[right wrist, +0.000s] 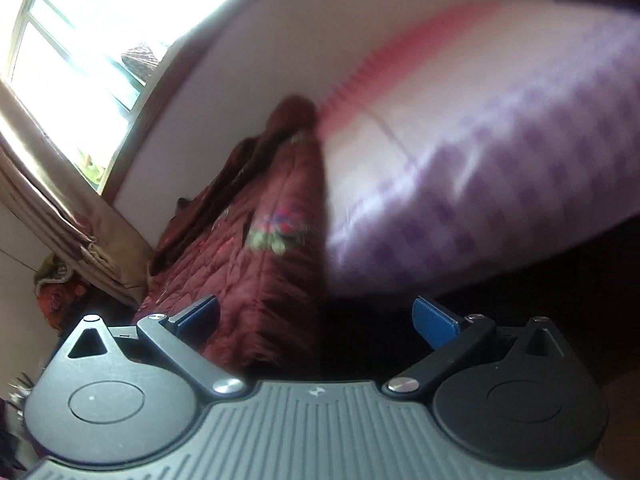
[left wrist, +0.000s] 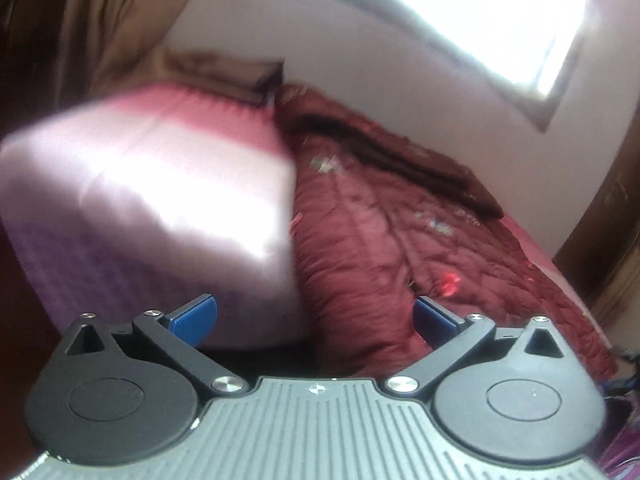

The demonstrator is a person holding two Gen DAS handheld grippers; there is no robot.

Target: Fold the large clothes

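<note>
A dark red quilted cloth with small embroidered patches (left wrist: 380, 232) lies crumpled along the bed beside the wall; it also shows in the right wrist view (right wrist: 260, 248). A bed with a pink and purple checked sheet (left wrist: 140, 200) fills the left; in the right wrist view the sheet (right wrist: 480, 184) is at the right. My left gripper (left wrist: 316, 320) is open and empty, above the near edge of the bed and cloth. My right gripper (right wrist: 316, 320) is open and empty, near the cloth's end. Both views are blurred.
A bright window (left wrist: 500, 20) is set in the pale wall behind the bed, also in the right wrist view (right wrist: 80, 40). Tan curtains hang at the left (left wrist: 100, 20) and beside the window (right wrist: 60, 200). A brown pillow (left wrist: 232, 76) lies at the bed's head.
</note>
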